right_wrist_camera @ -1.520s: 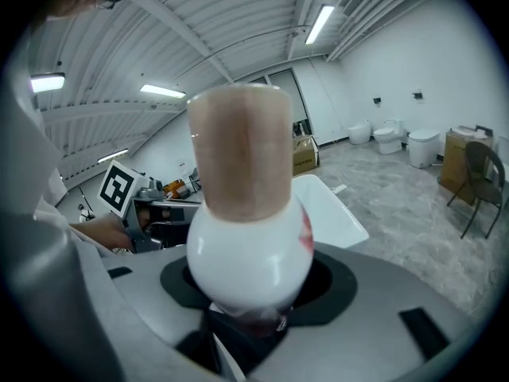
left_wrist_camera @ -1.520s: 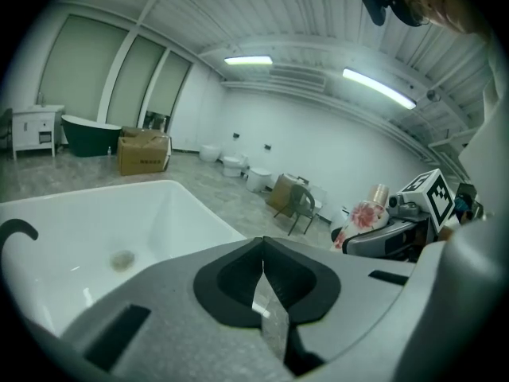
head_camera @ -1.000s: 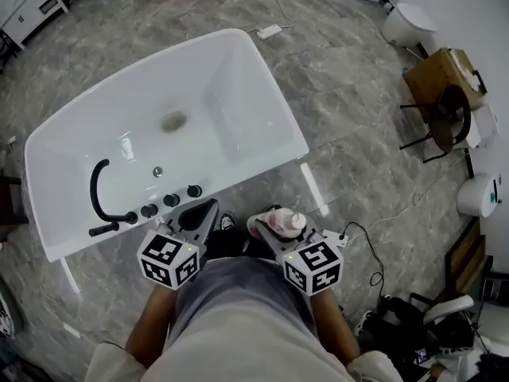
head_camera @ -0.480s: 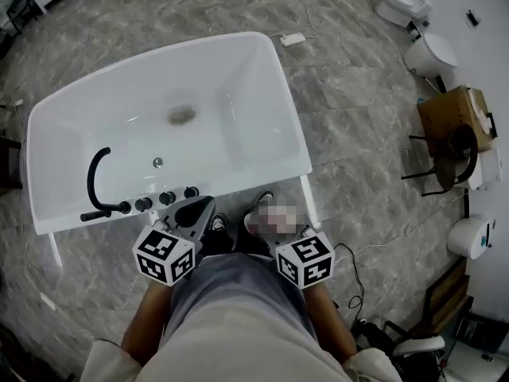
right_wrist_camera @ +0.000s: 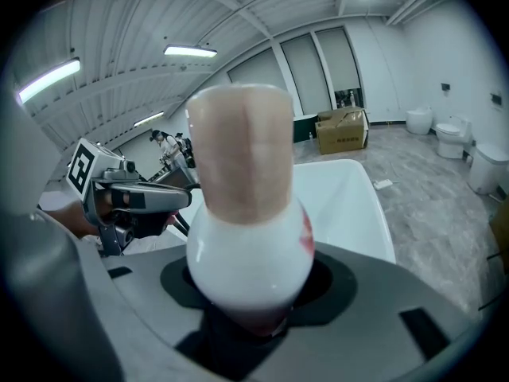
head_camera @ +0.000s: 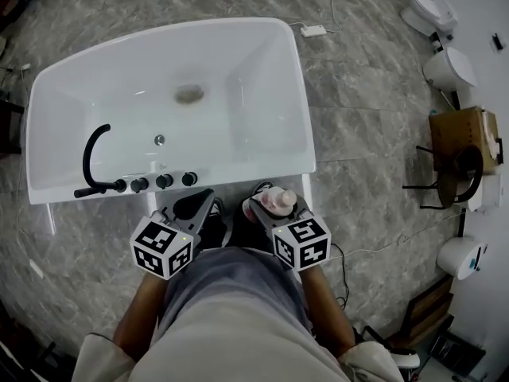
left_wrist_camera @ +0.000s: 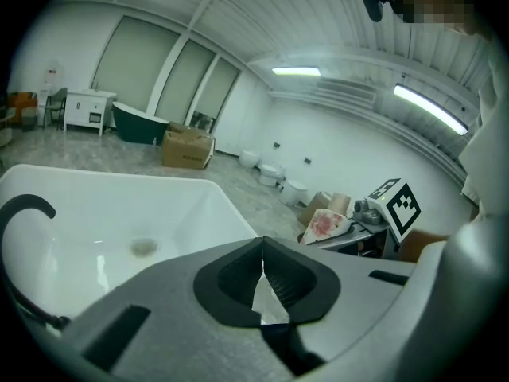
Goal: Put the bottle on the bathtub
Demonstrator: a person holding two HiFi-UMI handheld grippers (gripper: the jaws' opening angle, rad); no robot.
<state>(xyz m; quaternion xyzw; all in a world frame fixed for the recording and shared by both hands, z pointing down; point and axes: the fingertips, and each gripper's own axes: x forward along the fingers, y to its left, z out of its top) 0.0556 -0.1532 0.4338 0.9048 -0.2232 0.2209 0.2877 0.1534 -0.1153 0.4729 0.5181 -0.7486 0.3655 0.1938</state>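
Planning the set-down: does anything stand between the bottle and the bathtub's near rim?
Nothing visible. The bottle, in the right hand-held gripper, faces bare rim of the bathtub; the knobs and faucet sit further left.

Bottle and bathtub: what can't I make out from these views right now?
- Bottle base: right gripper view, hidden between the jaws of the right gripper; head view shows only its top.
- Bottle label: too small to read in any view.
- Bathtub near rim: left gripper view, hidden behind the left gripper.
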